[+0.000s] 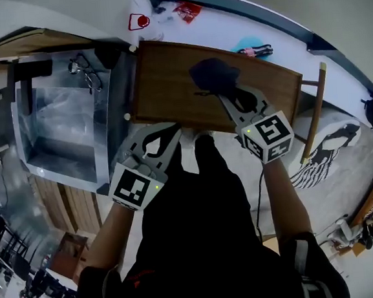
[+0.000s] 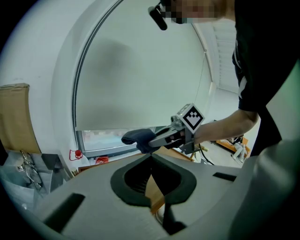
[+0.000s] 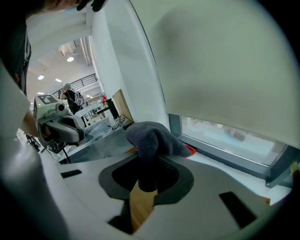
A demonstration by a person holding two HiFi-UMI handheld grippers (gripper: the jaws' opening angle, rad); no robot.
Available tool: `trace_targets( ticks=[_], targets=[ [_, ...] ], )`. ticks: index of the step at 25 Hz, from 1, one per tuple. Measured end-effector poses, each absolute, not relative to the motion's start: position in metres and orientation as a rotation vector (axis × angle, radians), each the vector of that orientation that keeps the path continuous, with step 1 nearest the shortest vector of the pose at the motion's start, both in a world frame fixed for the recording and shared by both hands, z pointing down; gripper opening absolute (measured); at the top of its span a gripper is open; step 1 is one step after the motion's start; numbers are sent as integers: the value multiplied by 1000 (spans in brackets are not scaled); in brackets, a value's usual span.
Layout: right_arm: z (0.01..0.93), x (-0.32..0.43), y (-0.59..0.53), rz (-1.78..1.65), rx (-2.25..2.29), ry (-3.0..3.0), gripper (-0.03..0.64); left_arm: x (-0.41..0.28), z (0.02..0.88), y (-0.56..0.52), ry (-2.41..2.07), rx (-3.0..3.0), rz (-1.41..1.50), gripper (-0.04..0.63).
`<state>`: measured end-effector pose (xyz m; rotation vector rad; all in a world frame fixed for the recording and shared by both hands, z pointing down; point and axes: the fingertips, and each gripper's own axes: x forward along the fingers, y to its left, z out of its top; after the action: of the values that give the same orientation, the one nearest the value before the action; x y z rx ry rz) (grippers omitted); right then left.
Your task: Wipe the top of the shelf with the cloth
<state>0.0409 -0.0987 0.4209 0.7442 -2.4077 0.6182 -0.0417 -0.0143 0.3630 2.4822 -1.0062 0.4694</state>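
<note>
Now jaws of the right gripper pinch the cloth over the shelf; left gripper closed, empty.

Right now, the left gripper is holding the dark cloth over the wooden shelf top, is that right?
Not quite: it is the right gripper that holds the dark cloth over the wooden shelf top, as the right gripper view shows. The left gripper is shut on nothing.
</note>
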Motion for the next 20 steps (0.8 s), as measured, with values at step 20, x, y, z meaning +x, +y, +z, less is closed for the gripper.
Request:
trace_targets(
  ticks=[20],
  targets=[
    [545, -130, -161, 584, 578, -2320, 64, -124, 390, -6, -979, 2563, 485, 18]
  ],
)
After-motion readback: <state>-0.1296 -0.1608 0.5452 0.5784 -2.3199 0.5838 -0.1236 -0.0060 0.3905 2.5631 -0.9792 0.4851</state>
